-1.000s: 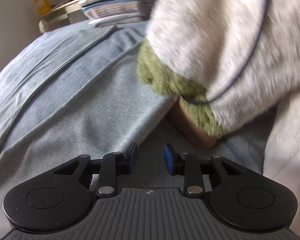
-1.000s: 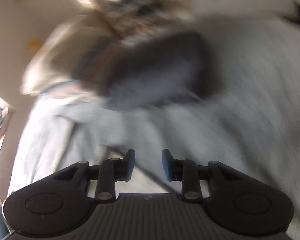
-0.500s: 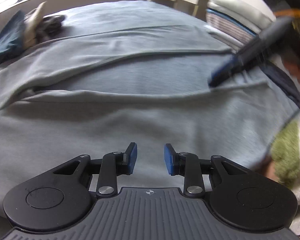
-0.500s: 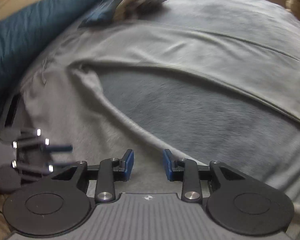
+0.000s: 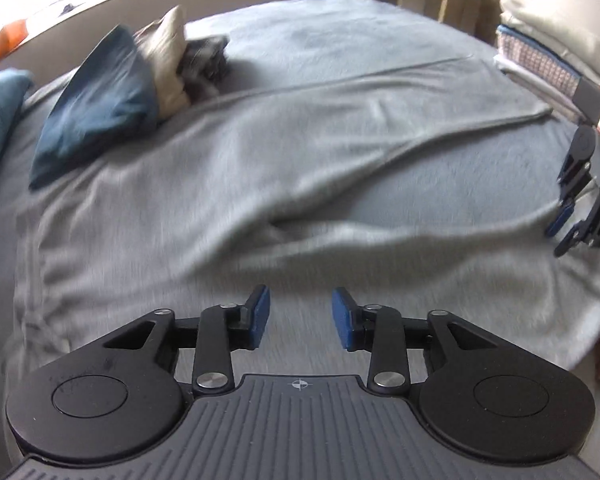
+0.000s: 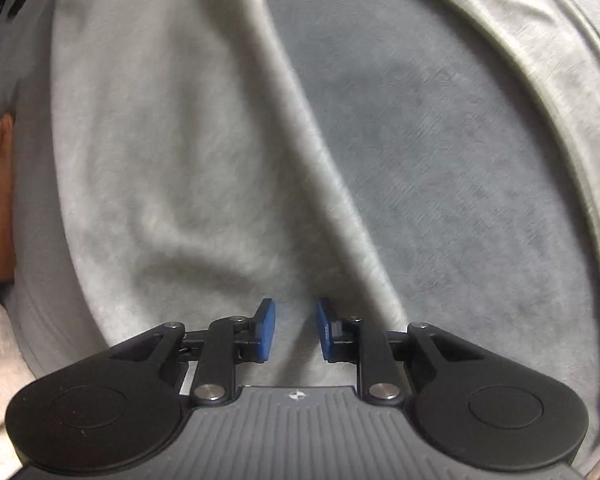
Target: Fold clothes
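Right gripper [image 6: 294, 330] points straight down; its jaws have just been closing and stand narrow, with a ridge of the light grey knit garment [image 6: 172, 168] rising between the pads, not clearly pinched. Left gripper [image 5: 300, 320] has just been opening, moderately wide, empty, garment directly below and ahead. Beyond: dark blue pillow [image 5: 96, 104]. Likely grasp for next fold.

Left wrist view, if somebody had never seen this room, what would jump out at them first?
Most striking is the big grey garment spread in loose folds across the bed, filling the middle of the view. At the far left a dark blue pillow leans against a beige one. At the right edge the right gripper points down at the cloth, with a stack of folded laundry beyond it.
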